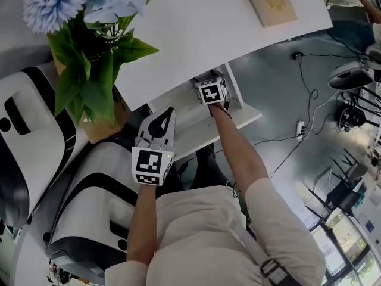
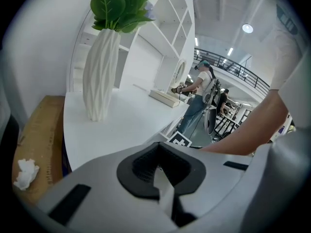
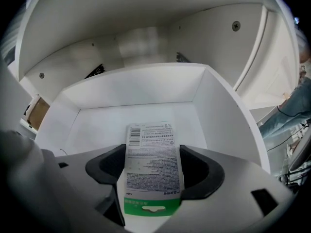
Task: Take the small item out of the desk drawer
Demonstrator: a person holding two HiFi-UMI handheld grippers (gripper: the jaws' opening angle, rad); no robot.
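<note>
**Right gripper straddles packet in open desk drawer**

From left: blue flowers (image 1: 89, 16) stand on the white desk (image 1: 196, 34). The left gripper (image 1: 162, 118) hovers just off the desk's edge, its jaws closed together with nothing between them. Further right, the right gripper (image 3: 154, 152) points steeply down into the pulled-out drawer (image 3: 228, 115). Its jaws are spread wide on either side of a small printed packet (image 3: 153, 140) with a green hang tab. The packet lies flat on the drawer floor and does not appear to be clamped.

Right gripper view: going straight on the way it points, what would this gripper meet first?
The printed packet on the drawer floor, lying between the open jaws of the right gripper; depth is unclear.
</note>
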